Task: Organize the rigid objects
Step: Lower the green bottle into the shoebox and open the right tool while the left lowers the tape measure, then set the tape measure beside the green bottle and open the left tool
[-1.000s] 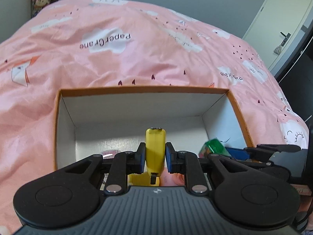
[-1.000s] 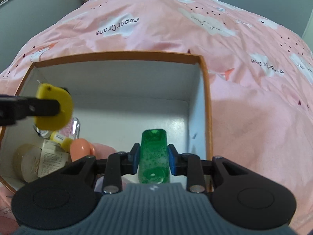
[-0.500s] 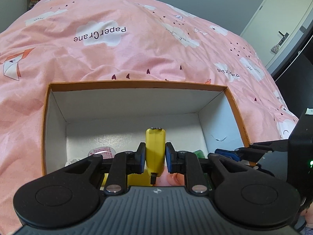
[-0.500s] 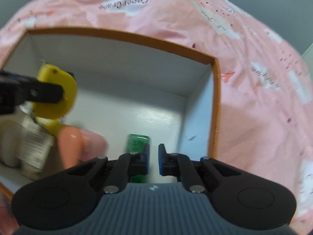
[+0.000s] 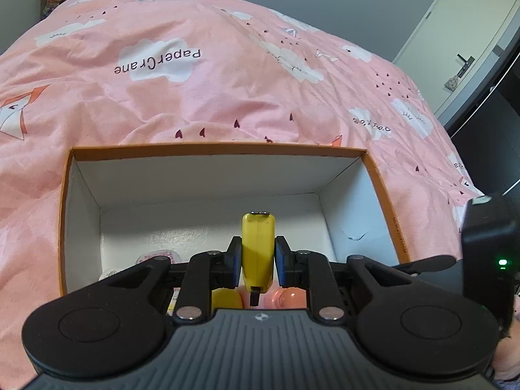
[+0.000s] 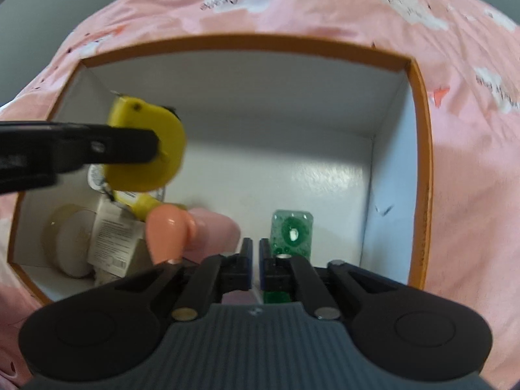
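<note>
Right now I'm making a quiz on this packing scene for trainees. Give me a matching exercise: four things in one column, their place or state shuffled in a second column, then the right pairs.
Things:
1. yellow tape measure
2. green block
3. right claw
4. peach item

Places or states:
A. shut with nothing between its fingers
B. on the box floor, near the right wall
C. clamped in the left claw above the box
D. in the box, beside a labelled item

Pairs: 1-C, 2-B, 3-A, 4-D
</note>
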A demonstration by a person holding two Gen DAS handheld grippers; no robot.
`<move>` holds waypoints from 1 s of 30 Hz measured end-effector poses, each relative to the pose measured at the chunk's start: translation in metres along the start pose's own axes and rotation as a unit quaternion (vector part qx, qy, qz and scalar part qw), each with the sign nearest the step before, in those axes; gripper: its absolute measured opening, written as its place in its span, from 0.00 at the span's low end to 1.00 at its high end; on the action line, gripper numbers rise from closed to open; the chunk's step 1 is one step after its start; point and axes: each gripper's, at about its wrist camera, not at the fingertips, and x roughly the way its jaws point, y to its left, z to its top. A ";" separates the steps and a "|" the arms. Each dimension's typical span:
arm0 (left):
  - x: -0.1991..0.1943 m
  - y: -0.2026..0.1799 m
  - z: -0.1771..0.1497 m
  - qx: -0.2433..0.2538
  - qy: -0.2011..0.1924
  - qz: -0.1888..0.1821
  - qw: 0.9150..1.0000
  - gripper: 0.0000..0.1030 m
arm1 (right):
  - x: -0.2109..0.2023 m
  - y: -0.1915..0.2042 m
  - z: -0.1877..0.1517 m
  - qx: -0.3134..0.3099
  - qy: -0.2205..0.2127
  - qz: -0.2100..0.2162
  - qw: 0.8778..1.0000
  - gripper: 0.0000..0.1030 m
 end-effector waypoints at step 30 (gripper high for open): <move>0.096 -0.056 0.002 0.045 0.161 0.006 0.986 0.22 | -0.081 -0.055 -0.029 0.109 -0.180 -0.087 0.974 0.05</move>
